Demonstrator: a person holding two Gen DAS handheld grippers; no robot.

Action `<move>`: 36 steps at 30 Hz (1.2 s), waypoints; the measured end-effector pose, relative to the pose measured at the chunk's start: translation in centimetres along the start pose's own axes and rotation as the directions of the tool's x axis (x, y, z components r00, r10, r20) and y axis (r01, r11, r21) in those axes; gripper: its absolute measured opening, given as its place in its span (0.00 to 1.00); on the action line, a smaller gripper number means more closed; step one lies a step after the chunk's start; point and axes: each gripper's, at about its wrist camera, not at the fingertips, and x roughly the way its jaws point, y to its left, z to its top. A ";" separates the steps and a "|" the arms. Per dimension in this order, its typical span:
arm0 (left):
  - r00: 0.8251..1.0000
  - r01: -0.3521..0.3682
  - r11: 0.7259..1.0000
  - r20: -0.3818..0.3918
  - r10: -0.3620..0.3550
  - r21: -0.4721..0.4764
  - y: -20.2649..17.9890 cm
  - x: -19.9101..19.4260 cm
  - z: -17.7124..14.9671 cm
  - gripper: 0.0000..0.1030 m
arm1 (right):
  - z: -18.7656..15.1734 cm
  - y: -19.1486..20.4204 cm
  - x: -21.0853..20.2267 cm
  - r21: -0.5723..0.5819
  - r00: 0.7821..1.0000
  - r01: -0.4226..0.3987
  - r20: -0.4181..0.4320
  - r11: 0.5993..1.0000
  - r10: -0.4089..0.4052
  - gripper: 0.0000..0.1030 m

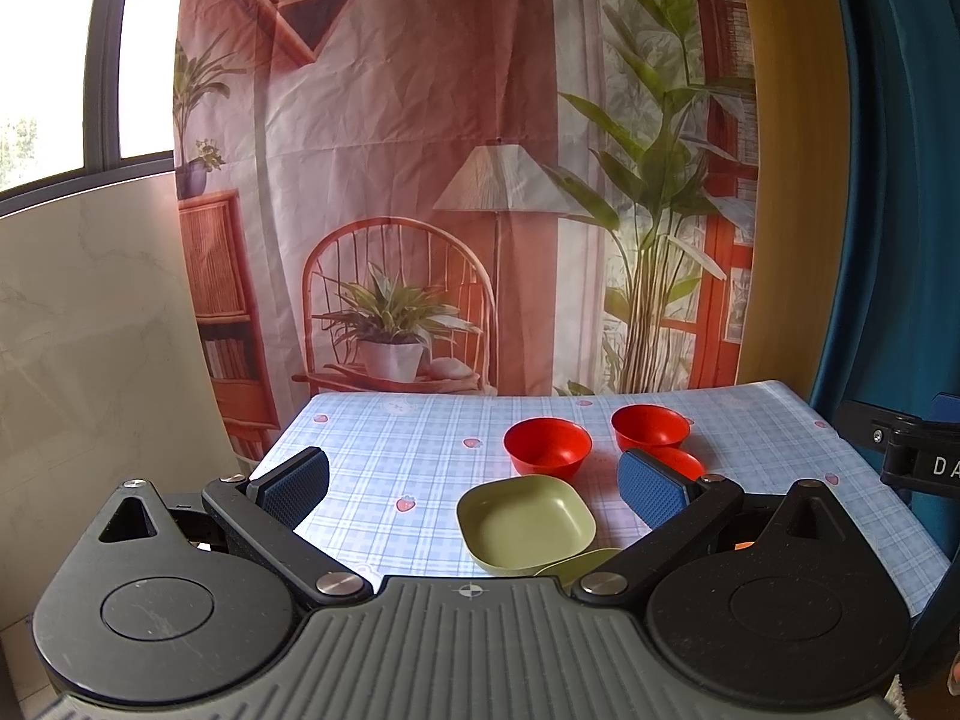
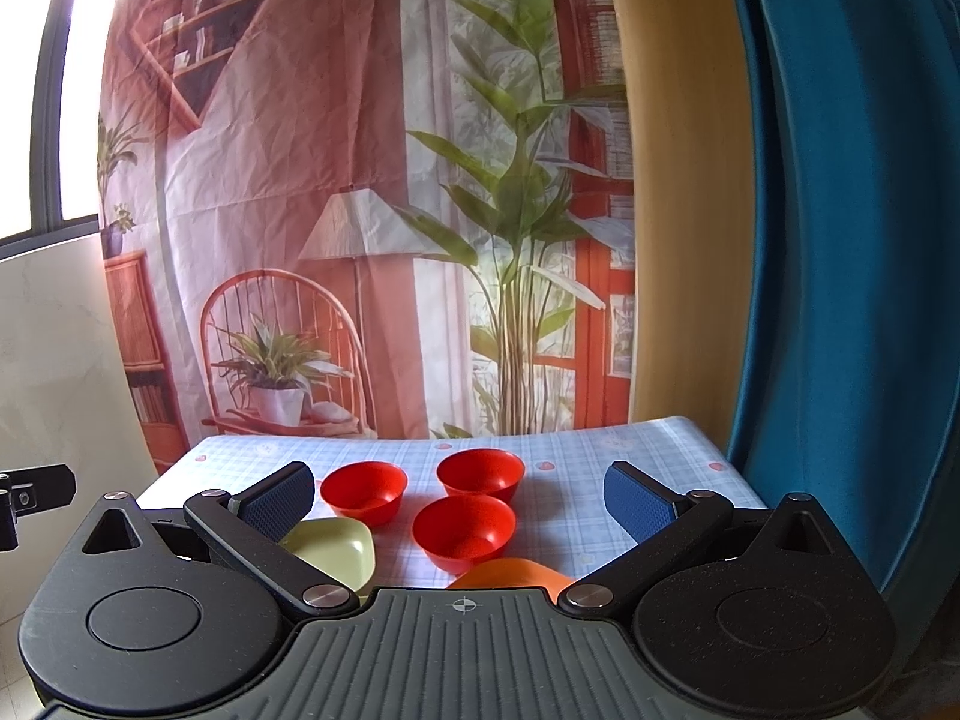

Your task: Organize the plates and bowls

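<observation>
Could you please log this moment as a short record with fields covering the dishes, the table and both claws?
surface: table with blue checked cloth
red bowls: three, upright, apart; back left, back right, front
green dish: square, upright, left of the red bowls
second green dish: only an edge visible
orange dish: partly hidden, nearest the right claw
left claw: open, empty
right claw: open, empty
stacked: nothing yet

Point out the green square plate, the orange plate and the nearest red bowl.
green square plate (image 1: 521, 521): left wrist view, on its inner base.
orange plate (image 2: 510, 573): right wrist view, on its visible rim.
nearest red bowl (image 2: 463, 531): right wrist view, inside its hollow.
</observation>
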 end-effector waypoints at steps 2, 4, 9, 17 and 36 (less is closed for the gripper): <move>1.000 0.003 1.000 -0.001 -0.003 0.006 -0.1 0.1 0.1 1.00 | -0.2 0.0 0.2 -0.004 1.000 0.005 0.016 1.000 -0.005 1.00; 1.000 -0.002 1.000 0.004 0.002 0.023 -0.3 0.3 0.1 1.00 | 0.2 -0.3 1.6 -0.003 1.000 0.001 0.017 1.000 -0.001 1.00; 0.999 -0.014 0.999 0.034 0.013 0.041 -0.5 1.1 0.0 1.00 | -0.5 -0.8 3.1 0.014 0.999 -0.047 -0.007 0.999 0.047 1.00; 0.999 -0.014 0.999 0.029 0.013 0.029 -0.7 4.1 0.0 1.00 | -1.6 -1.1 5.9 -0.008 0.998 -0.068 0.009 0.998 0.068 1.00; 0.996 -0.015 1.000 -0.084 0.014 -0.012 -1.2 12.4 -1.4 1.00 | -4.1 -2.5 13.8 -0.009 0.990 -0.034 -0.137 0.999 0.033 1.00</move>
